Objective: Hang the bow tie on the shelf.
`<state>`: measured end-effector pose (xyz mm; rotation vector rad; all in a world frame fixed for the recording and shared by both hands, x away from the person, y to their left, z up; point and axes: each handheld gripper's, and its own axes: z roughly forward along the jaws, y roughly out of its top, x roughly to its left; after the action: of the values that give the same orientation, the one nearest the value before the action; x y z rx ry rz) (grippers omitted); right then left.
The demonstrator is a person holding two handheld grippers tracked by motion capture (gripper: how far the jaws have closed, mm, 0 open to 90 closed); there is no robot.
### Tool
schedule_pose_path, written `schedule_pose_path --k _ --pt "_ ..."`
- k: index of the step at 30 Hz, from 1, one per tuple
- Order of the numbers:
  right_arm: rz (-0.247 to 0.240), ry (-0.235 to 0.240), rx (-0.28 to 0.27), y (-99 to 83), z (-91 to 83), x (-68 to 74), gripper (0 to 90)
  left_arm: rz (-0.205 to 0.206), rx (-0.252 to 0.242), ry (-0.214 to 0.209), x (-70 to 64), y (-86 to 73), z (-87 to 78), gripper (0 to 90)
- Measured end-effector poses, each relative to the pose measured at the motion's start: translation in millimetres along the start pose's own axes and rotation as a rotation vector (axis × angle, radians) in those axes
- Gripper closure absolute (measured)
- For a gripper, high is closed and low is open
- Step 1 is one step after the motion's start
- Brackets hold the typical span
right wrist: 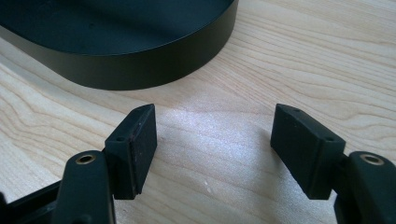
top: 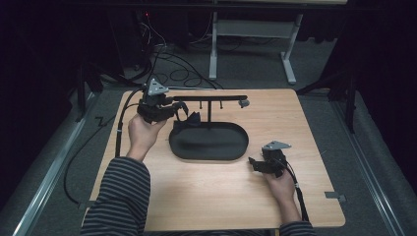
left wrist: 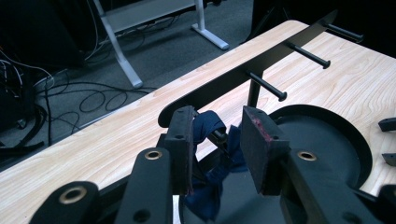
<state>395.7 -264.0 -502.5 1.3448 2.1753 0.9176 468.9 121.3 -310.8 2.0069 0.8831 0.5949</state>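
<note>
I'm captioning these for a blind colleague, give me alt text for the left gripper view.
The left gripper's two black jaws stand open around a dark blue cloth that hangs on a peg of a black rack. Behind lie the rack's black oval tray and a light wooden table.

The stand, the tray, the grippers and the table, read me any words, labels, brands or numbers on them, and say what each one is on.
None: no readable text anywhere.
Black stand and tray: plain, no label.
Left gripper and right gripper: bare black pads, no markings.
Dark blue cloth: no tag or print visible.
Table: wood grain only.
</note>
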Motion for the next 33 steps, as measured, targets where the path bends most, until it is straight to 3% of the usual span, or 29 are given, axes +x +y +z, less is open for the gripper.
schedule_pose_path --k 18,33 --pt "0.0 -0.002 0.0 -0.1 -0.1 0.2 33.0 -0.023 -0.024 -0.004 1.0 -12.5 -16.0 60.0" --pt "0.0 -0.003 0.0 -0.1 -0.1 0.2 33.0 -0.014 -0.027 -0.016 -6.8 -20.3 -21.1 59.2"
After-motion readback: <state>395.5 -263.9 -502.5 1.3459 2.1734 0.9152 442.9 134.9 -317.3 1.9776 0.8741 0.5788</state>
